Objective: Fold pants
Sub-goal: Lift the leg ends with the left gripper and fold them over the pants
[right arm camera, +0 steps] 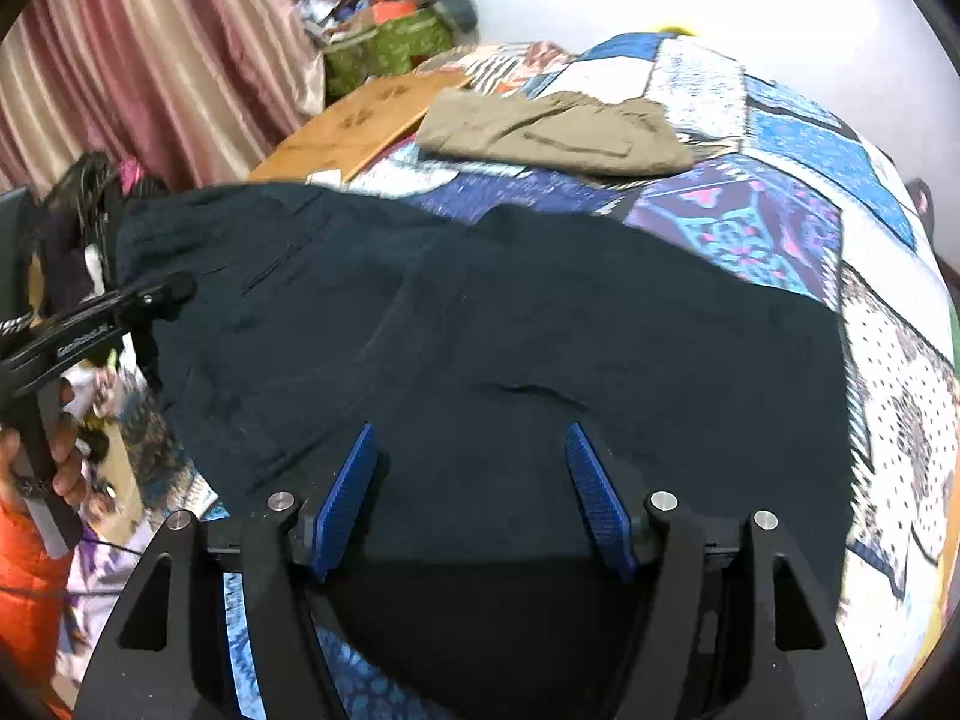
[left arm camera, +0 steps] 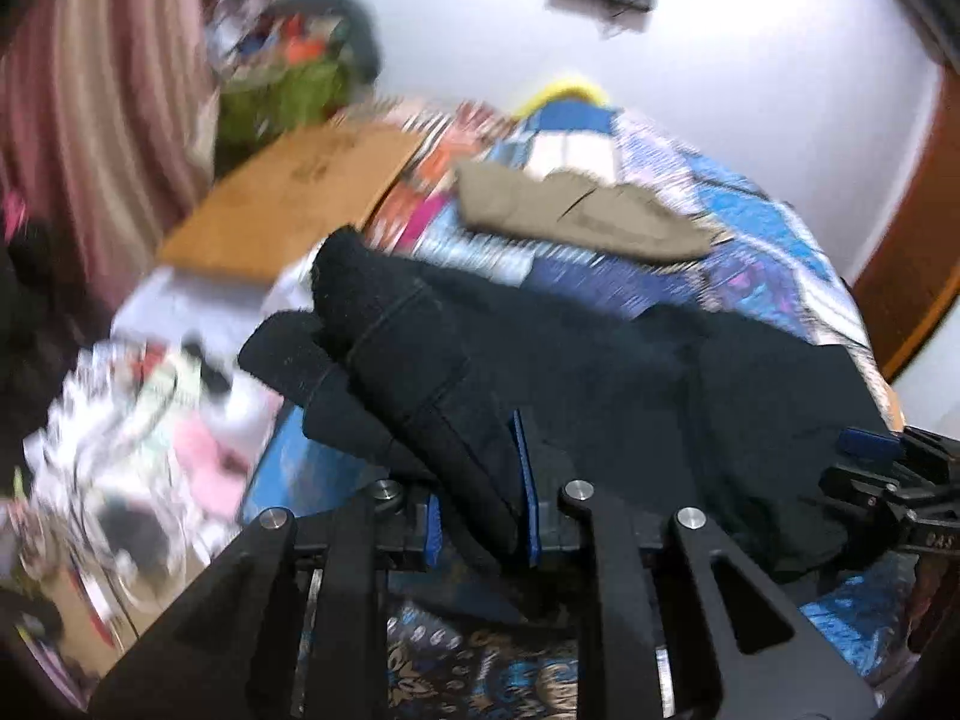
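Dark navy pants (right arm camera: 480,324) lie spread across the patchwork bedspread (right arm camera: 780,138). My left gripper (left arm camera: 480,516) is shut on a bunched edge of the pants (left arm camera: 420,360) and lifts it off the bed; it also shows at the left of the right wrist view (right arm camera: 162,294). My right gripper (right arm camera: 471,498) is open, its blue pads (right arm camera: 348,498) wide apart just over the near edge of the pants. It shows at the right edge of the left wrist view (left arm camera: 882,468).
Folded khaki pants (right arm camera: 552,132) lie farther back on the bed. A flat cardboard sheet (right arm camera: 366,126) lies at the bed's left side, with a green basket of clutter (right arm camera: 390,42) and a striped curtain (right arm camera: 150,60) behind. Loose clothes (left arm camera: 150,432) are piled at left.
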`<state>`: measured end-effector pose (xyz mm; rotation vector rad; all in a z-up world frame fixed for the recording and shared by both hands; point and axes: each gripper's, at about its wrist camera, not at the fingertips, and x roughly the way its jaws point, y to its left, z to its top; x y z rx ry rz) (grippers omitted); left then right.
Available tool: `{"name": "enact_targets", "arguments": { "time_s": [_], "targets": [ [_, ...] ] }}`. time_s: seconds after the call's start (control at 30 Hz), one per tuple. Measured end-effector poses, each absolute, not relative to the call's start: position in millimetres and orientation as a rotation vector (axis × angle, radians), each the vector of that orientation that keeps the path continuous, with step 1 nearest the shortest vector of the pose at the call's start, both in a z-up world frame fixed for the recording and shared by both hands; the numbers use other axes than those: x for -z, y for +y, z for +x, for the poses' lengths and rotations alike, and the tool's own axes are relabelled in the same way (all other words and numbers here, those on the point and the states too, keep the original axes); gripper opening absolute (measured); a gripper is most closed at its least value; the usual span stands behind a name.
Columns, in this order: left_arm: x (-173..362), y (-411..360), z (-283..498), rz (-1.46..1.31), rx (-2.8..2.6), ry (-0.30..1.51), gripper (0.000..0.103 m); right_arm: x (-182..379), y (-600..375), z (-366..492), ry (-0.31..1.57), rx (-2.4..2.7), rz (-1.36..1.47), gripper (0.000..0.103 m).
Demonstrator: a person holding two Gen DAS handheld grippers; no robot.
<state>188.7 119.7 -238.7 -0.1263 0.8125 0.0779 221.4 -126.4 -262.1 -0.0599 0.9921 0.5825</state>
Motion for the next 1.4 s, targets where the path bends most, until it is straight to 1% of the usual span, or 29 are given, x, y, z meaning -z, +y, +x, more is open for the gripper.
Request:
{"name": "enact_targets", "arguments": {
  "time_s": [0.17, 0.3, 0.43, 0.6, 0.77, 1.0, 1.17, 1.4],
  "targets": [
    [199.4, 90.3, 197.1, -0.041, 0.006, 0.736, 0.019, 237.0, -173.3, 215.0, 0.930, -0.517, 0.033, 0.062],
    [178.1, 64.1, 202.1, -0.005, 0.048, 0.693, 0.019, 231.4, -212.0, 207.8, 0.913, -0.427, 0.049, 0.062],
    [160.8, 41.6, 210.1, -0.017, 0.102, 0.668, 0.019, 240.8, -242.4, 202.0, 0.937, -0.362, 0.050, 0.062],
    [145.2, 10.5, 216.3, 0.003, 0.153, 0.648, 0.017, 265.8, -260.8, 196.0, 0.997, -0.349, 0.047, 0.062],
    [135.4, -26.8, 225.3, 0.029, 0.224, 0.653, 0.016, 271.9, -267.7, 192.7, 0.975, -0.377, 0.096, 0.065],
    [142.3, -95.0, 228.8, 0.089, 0.373, 0.685, 0.015, 274.8, -269.0, 191.2, 0.958, -0.405, 0.112, 0.065],
    [174.8, -139.1, 221.7, 0.162, 0.457, 0.756, 0.015, 274.1, -271.1, 189.5, 0.954, -0.408, 0.126, 0.065],
    [221.8, -155.0, 201.7, 0.224, 0.533, 0.860, 0.015, 271.3, -280.2, 185.3, 0.962, -0.410, 0.160, 0.065]
  ]
}}
